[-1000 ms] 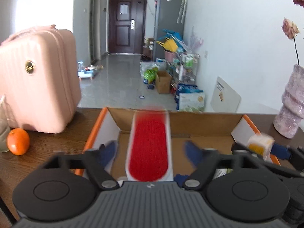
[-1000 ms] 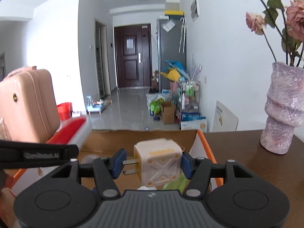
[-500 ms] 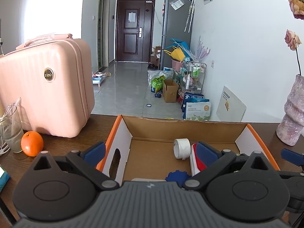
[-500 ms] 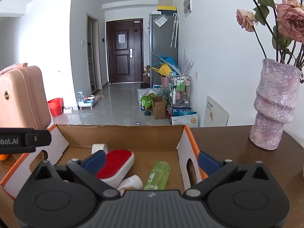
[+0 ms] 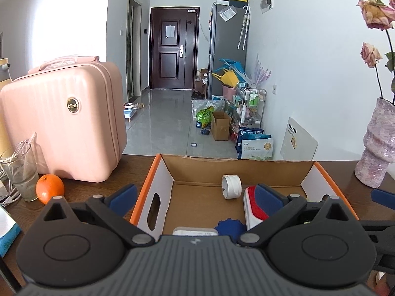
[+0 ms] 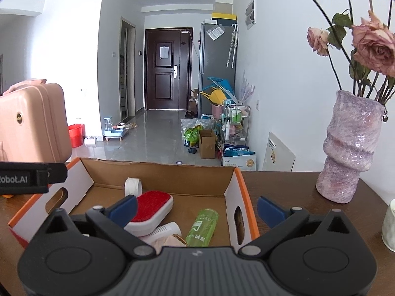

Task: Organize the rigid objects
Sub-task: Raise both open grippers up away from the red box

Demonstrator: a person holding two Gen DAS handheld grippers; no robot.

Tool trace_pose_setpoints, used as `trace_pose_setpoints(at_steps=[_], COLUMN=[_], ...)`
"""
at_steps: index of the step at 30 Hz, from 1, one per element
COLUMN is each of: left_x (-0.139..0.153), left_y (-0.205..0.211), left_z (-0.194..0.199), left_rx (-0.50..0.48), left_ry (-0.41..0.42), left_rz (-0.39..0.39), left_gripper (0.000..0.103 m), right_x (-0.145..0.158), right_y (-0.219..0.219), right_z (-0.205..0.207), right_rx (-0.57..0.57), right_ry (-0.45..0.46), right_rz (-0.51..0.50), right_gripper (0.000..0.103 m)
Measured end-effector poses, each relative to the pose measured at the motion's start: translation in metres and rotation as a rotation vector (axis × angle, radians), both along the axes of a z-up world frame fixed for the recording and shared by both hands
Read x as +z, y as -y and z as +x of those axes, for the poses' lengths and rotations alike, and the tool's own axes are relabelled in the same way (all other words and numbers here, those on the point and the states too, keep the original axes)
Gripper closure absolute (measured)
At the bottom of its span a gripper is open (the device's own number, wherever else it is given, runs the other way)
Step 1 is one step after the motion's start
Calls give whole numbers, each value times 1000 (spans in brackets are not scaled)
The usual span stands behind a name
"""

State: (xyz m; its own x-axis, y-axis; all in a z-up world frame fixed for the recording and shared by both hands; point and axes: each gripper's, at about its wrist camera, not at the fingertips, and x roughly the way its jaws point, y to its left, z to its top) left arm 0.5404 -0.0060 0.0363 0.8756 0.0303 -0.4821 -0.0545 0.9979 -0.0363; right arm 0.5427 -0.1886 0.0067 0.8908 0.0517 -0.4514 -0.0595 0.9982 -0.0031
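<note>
An open cardboard box point(image 5: 163, 177) point(image 6: 232, 190) with orange edges stands on the dark wooden table. Inside lie a red lint brush point(image 6: 153, 204) point(image 5: 249, 209), a white tape roll point(image 5: 231, 186) point(image 6: 133, 185), a green bottle point(image 6: 203, 224), a blue toothed disc point(image 5: 229, 225) and a white tube point(image 6: 165, 229). My left gripper point(image 5: 195, 194) is open and empty above the box's near left part. My right gripper point(image 6: 197, 207) is open and empty above the box's near right part.
A pink suitcase point(image 5: 64, 120) stands left of the box, with an orange point(image 5: 49, 188) and a glass point(image 5: 22, 172) beside it. A pink vase point(image 6: 350, 148) with dried roses stands on the right. A white cup point(image 6: 390, 224) sits at the far right.
Both grippers opened: the left let go of the red brush and the right let go of the white plug cube. Both then drew back and rose from the box.
</note>
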Motion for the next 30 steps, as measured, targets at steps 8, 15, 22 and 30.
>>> trace_pose_setpoints(at_steps=[8,15,22,30], left_x=[2,0,-4,-21], left_y=[1,8,14,16], left_z=[-26,-51,-78,-113], left_rx=[-5,-13,-26,-21], left_ry=[15,29,39,20], left_rz=[-2,2,-4,-38], left_gripper=[0,0,0,0], right_x=[8,9,3,-6], right_y=[12,25,38,54], right_z=[-29,-56,-82,-116], right_rx=[5,4,-3,-20], right_ry=[28,42,44,43], right_rz=[-9,-13,-18,-7], right_gripper=[0,0,0,0])
